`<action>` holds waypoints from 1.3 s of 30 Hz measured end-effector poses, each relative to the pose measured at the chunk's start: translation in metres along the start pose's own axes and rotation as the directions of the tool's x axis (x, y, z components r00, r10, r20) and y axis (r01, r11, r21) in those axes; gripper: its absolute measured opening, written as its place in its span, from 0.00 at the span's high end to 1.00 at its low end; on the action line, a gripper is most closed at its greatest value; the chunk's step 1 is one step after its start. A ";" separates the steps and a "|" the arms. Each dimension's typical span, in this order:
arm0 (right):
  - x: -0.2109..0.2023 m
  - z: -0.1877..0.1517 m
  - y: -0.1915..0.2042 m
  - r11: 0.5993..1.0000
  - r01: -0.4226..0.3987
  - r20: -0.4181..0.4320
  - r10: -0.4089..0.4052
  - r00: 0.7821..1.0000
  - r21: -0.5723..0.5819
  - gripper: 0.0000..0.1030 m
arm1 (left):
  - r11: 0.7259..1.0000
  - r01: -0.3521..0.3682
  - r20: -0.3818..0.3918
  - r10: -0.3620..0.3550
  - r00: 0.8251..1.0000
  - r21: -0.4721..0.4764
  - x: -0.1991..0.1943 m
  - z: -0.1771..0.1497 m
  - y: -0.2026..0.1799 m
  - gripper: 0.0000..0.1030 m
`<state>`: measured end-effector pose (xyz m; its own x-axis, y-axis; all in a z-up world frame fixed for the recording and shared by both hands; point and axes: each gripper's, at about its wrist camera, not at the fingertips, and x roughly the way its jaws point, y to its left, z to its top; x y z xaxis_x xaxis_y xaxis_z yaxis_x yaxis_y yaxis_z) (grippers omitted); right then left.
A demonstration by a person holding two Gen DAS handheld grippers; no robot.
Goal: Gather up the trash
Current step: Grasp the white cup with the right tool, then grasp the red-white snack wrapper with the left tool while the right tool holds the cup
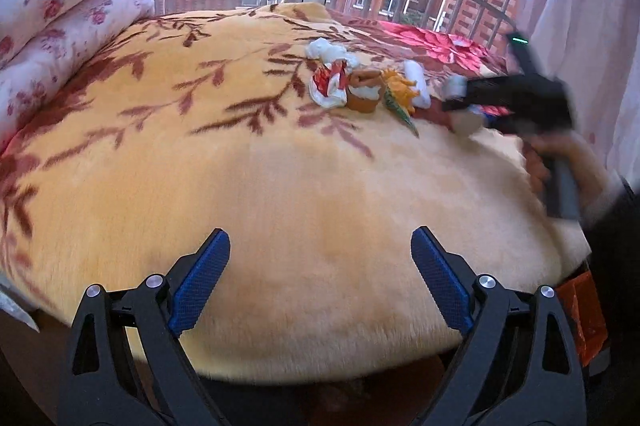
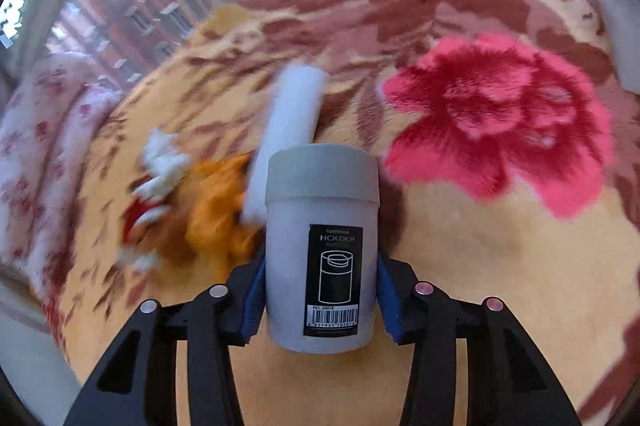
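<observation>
The right claw pinches a white toothpick-holder canister over the blanket; trash pile at nine o'clock. The left claw hangs spread, empty.

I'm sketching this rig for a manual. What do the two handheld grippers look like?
Both are the same build: the left gripper and right gripper have black angular linkage arms with silver round pivot pins and flat blue textured pads. Seen from the left wrist view, the right one has a black body with a small green light and a grey handle.

black label on white canister reads "holder", "no: 20078".
</observation>
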<state>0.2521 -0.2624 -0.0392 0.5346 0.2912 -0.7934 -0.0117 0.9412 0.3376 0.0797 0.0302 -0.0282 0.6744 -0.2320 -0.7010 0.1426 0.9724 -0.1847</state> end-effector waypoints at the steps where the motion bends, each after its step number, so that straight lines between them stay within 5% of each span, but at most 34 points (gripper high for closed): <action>1: -0.013 -0.009 0.001 1.000 -0.006 0.024 0.006 1.000 -0.018 0.55 | 1.000 0.000 -0.004 0.000 1.000 0.003 0.006 0.010 0.000 0.13; 11: -0.131 -0.113 0.006 0.985 -0.082 0.239 0.118 0.964 -0.155 0.55 | 0.997 -0.062 -0.054 0.064 0.996 0.038 0.094 0.113 -0.004 0.13; 18: -0.142 -0.137 -0.008 0.985 -0.117 0.249 0.146 0.957 -0.126 0.55 | 0.992 -0.092 -0.175 0.106 0.979 0.087 0.160 0.154 0.002 0.13; 26: -0.138 -0.143 -0.014 0.989 -0.113 0.247 0.135 0.960 -0.098 0.55 | 0.987 -0.081 -0.210 0.110 0.972 0.139 0.195 0.155 -0.005 0.13; 27: -0.139 -0.144 -0.014 0.989 -0.114 0.250 0.135 0.959 -0.099 0.55 | 0.986 -0.077 -0.200 0.106 0.974 0.146 0.193 0.154 -0.007 0.17; 29: -0.140 -0.144 -0.011 0.989 -0.109 0.255 0.133 0.958 -0.104 0.55 | 0.985 -0.035 -0.177 0.066 0.982 0.171 0.188 0.151 -0.012 0.41; 30: -0.140 -0.144 -0.010 0.988 -0.109 0.255 0.133 0.958 -0.106 0.55 | 0.983 -0.019 -0.179 0.052 0.982 0.180 0.188 0.151 -0.014 0.70; 34: -0.141 -0.144 -0.005 0.988 -0.110 0.260 0.135 0.956 -0.110 0.55 | 0.975 -0.039 -0.144 0.072 0.987 0.220 0.184 0.145 -0.023 0.74; 39: -0.143 -0.148 0.001 0.984 -0.117 0.248 0.147 0.958 -0.133 0.55 | 0.988 -0.033 -0.108 0.050 0.993 0.153 0.153 0.135 -0.019 0.74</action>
<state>0.0507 -0.2776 -0.0004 0.7196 0.3748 -0.5846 -0.1864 0.9152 0.3574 0.2776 -0.0205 -0.0387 0.5988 -0.1847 -0.7793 0.2295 0.9718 -0.0540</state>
